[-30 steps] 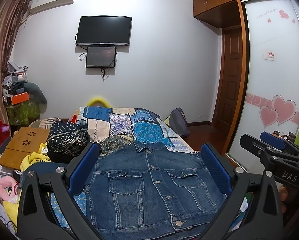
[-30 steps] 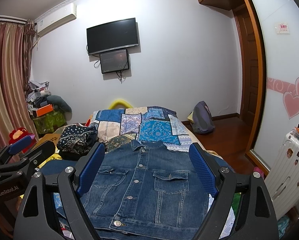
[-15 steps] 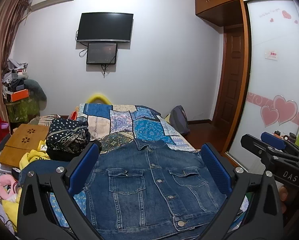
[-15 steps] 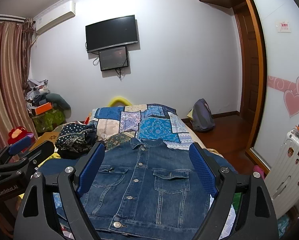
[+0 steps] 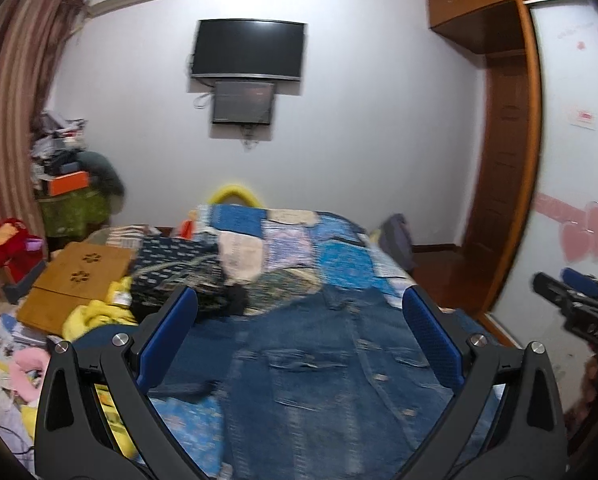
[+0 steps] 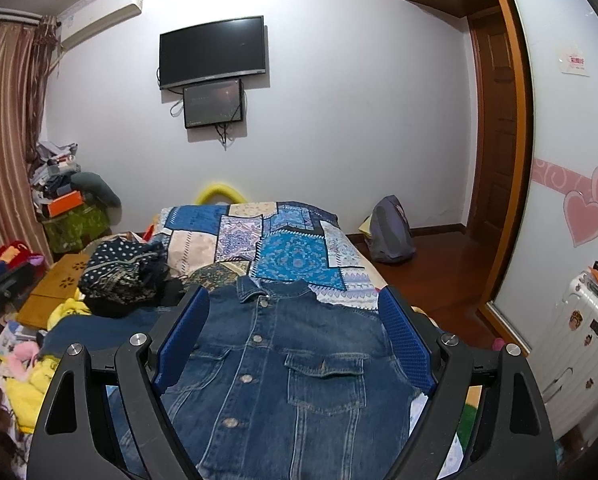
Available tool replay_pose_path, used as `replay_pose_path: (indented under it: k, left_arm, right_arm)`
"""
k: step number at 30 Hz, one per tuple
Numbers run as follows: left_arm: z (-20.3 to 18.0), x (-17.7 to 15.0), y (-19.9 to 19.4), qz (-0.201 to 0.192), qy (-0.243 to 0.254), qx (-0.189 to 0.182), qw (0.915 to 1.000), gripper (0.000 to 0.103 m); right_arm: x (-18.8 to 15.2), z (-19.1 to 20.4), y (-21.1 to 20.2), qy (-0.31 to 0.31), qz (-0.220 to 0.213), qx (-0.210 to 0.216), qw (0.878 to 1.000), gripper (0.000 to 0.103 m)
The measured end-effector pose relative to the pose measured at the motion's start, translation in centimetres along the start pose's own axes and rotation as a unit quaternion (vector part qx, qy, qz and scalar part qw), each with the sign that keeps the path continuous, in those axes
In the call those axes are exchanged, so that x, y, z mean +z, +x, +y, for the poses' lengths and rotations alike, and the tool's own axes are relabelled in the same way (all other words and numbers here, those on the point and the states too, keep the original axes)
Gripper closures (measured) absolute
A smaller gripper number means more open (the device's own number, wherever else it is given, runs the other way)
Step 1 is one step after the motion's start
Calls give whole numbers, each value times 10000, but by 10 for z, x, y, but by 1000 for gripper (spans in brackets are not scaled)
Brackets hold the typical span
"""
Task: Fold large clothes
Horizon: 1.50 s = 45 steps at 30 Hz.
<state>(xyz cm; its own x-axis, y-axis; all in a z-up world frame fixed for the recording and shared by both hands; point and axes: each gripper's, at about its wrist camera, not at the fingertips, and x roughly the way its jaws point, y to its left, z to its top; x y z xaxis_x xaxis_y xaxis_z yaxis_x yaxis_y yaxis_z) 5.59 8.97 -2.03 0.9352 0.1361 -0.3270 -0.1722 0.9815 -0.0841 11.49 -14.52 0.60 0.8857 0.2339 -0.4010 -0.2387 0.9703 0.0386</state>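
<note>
The dark-blue denim jacket [image 6: 295, 364] lies face up and buttoned on the bed, collar away from us, hem nearest us, spread over a blue-and-cream patchwork quilt [image 6: 283, 240]. A sleeve seems to trail out to its left in the left wrist view, though that picture is blurred.

We judge that folding has not begun: the body is flat, with no panel turned over.

Our right gripper [image 6: 295, 340] hovers above the chest with its blue-padded jaws wide apart, holding nothing. Our left gripper [image 5: 299, 340] is likewise spread and empty, over the jacket's left part.

Next we would likely bring each gripper down to a side edge or sleeve, pinching only the denim and not the quilt beneath.

A heap of dark patterned clothes [image 6: 123, 276] sits just beside the jacket's left shoulder, and could snag a swung sleeve.
</note>
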Motion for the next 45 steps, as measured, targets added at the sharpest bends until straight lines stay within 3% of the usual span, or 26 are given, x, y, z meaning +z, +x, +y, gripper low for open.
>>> replay_pose_path:
  k: [8, 14, 17, 21, 24, 26, 29, 35, 37, 40, 45]
  left_arm:
    - [96, 2, 42, 321, -442, 816, 9952, 0]
    - [189, -21, 86, 1100, -1213, 1180, 9794, 0]
    - [235, -44, 107, 1623, -1702, 1039, 9664, 0]
    - [286, -81, 122, 2093, -2289, 1154, 9437, 0]
    - [322, -113, 135, 2386, -2821, 1140, 9222, 0]
    - [344, -138, 143, 2580, -3259, 1071, 9032, 1]
    - [368, -165, 152, 2722, -3707, 1056, 8817, 5]
    - [408, -198, 169, 2646, -4520, 758, 8485, 15]
    - [419, -204, 174, 2574, -4673, 783, 8422, 21]
    - [430, -207, 181, 2555, -4644, 981, 8423, 25]
    - [444, -212, 189, 2563, -4586, 1294, 8410, 57]
  right_arm:
    - [11, 2, 50, -92, 280, 77, 9995, 19]
    - [6, 12, 95, -371, 719, 73, 9967, 19]
    - [1, 19, 122, -346, 1054, 205, 9936, 19]
    - [-18, 33, 165, -368, 1741, 471, 9829, 19]
    - [-29, 45, 186, -544, 2088, 471, 9753, 19]
    - [-36, 50, 194, -615, 2255, 499, 9710, 19]
    - [-41, 55, 206, -687, 2444, 512, 9659, 19]
    - [-47, 62, 224, -824, 2603, 367, 9613, 19]
    - [-49, 63, 227, -869, 2646, 311, 9599, 19]
    - [-51, 64, 230, -987, 2669, 194, 9585, 19]
    - [-54, 69, 233, -1083, 2707, 125, 9565, 19]
